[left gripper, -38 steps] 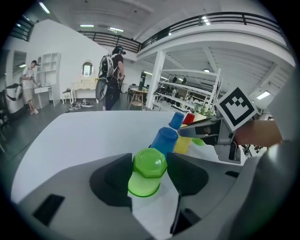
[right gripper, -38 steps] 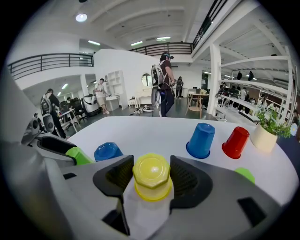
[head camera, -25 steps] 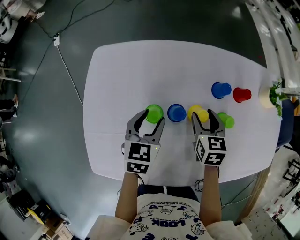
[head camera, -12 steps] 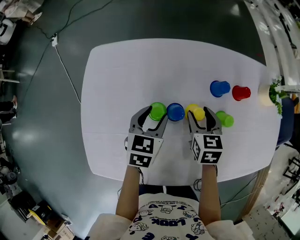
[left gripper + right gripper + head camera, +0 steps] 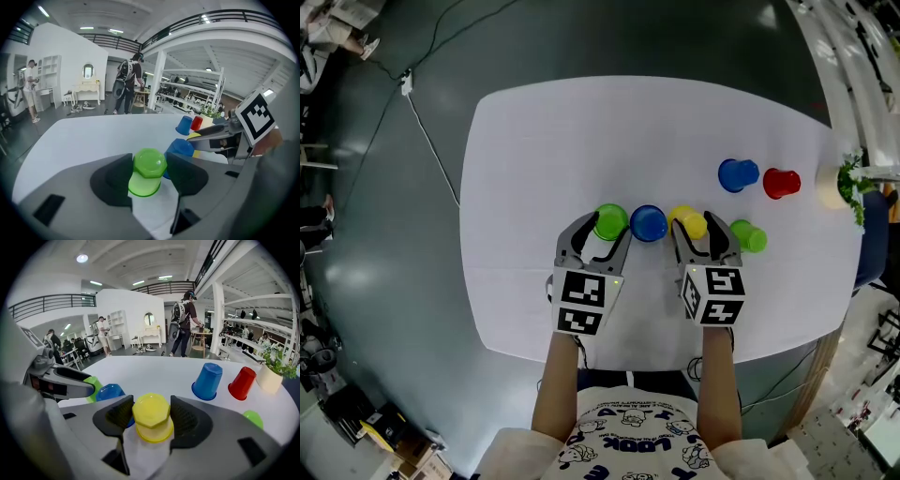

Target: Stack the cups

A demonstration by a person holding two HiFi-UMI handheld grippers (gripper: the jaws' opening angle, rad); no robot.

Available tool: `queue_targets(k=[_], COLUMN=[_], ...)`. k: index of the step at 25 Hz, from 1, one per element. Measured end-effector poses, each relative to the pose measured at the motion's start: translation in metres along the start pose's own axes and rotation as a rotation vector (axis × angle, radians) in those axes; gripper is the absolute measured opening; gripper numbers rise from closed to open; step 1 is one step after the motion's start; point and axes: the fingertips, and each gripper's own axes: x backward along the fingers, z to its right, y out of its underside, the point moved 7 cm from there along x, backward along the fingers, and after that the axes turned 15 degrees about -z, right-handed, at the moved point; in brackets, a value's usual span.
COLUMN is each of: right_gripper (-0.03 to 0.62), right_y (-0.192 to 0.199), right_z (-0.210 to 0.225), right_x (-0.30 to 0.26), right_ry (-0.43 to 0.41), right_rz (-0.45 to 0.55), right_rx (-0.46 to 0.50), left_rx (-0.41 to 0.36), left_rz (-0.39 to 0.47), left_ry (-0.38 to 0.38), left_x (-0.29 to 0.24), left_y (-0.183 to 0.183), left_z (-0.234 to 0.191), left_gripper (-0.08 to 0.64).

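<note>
An upside-down green cup (image 5: pixel 609 222) (image 5: pixel 148 171) sits between the jaws of my left gripper (image 5: pixel 600 231) (image 5: pixel 149 169), and both jaws press its sides. My right gripper (image 5: pixel 701 231) (image 5: pixel 151 416) is shut the same way on an upside-down yellow cup (image 5: pixel 689 223) (image 5: pixel 152 418). Between the two grippers a blue cup (image 5: pixel 648 223) (image 5: pixel 108 393) stands upside down on the white table (image 5: pixel 581 141), close beside the green one. I cannot tell if the held cups touch the table.
Further right stand a second green cup (image 5: pixel 751 238), another blue cup (image 5: pixel 737 174) (image 5: pixel 208 380) and a red cup (image 5: pixel 781 183) (image 5: pixel 243 382). A small potted plant (image 5: pixel 842 187) is at the table's right edge. People stand far behind the table.
My left gripper has shifted slightly right with the green cup, so it now stands nearer the middle blue cup. The right gripper and yellow cup edged a little left.
</note>
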Motion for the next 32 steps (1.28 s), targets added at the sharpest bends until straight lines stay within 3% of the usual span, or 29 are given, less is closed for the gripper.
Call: queue_targets(k=[6,16,22,27,32], right_gripper=[0.266,0.345,0.347,0.347,0.354], right_y=[-0.001,-0.008,-0.008,0.011,0.033], right_z=[0.000,0.003,0.032,0.070,0.095], right_x=[0.000,0.021,0.064,0.083,0.087], right_ry=[0.000,-0.009,0.120,0.228,0.277], right_rz=[0.011,0.082,0.184,0.185,0.162], right_rx=[-0.012,-0.024,-0.055,-0.127,-0.182], left_rx=[0.012,0.009,0.017,0.013,0.011], left_rz=[-0.004,0.001,0.006,-0.002,0.017], left_ry=[-0.006,-0.008,0.001,0.000,-0.015], left_x=[0.001,0.006,0.009,0.009,0.016], left_y=[0.001,0.003,0.004,0.004,0.002], left_z=[0.000,0.002,0.007,0.010,0.014], left_gripper=[0.242,0.264,0.270,0.270,0.270])
